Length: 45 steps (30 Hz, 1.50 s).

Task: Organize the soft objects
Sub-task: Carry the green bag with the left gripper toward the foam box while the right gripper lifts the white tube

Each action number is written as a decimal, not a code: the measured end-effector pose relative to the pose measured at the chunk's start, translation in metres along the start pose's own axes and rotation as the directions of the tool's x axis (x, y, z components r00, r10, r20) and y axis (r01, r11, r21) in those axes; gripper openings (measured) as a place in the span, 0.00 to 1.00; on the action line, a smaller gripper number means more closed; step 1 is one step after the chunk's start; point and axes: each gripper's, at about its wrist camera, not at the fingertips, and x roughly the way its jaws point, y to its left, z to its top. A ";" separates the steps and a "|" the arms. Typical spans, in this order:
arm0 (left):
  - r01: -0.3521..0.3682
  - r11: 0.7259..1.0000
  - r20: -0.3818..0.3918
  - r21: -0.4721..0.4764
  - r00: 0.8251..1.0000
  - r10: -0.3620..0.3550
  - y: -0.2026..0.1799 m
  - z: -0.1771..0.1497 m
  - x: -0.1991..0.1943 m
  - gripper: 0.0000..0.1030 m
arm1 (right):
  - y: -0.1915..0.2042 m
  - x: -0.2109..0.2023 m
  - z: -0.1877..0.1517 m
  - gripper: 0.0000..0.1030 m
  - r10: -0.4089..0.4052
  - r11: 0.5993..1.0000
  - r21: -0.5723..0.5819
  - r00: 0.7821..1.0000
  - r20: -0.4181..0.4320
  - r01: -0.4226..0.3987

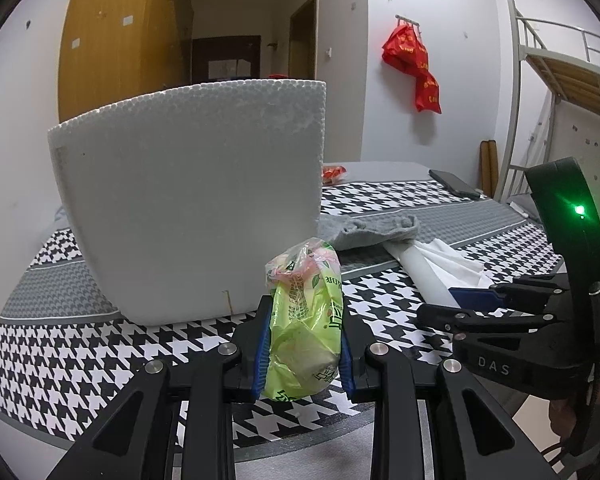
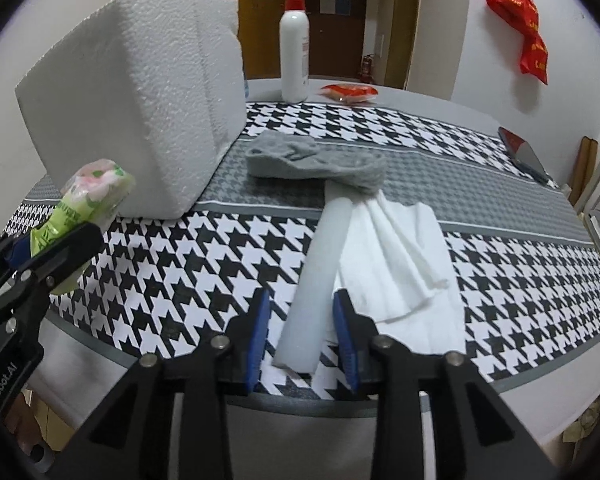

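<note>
A green plastic tissue pack (image 1: 304,320) stands upright between the blue pads of my left gripper (image 1: 304,344), which is shut on it just above the houndstooth cloth (image 1: 100,360). The same pack (image 2: 92,188) shows at the left in the right wrist view, in front of the white foam box (image 2: 140,100). My right gripper (image 2: 304,332) is open, low over the cloth. The near end of a white foam strip (image 2: 320,272) lies between its fingers, with a gap on the left side. A white tissue sheet (image 2: 404,256) and a grey cloth (image 2: 312,160) lie beyond.
The foam box (image 1: 188,208) stands tall right behind the pack. A pump bottle (image 2: 295,40), a red packet (image 2: 350,92) and a dark phone (image 2: 524,152) sit near the table's far and right edges. A red bag (image 1: 416,64) hangs on the wall.
</note>
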 end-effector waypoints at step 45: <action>-0.048 0.999 0.111 0.022 0.993 0.045 -0.022 0.036 -0.053 0.29 | -0.035 -0.094 0.000 0.17 0.075 0.996 0.031 0.966 0.249 -0.085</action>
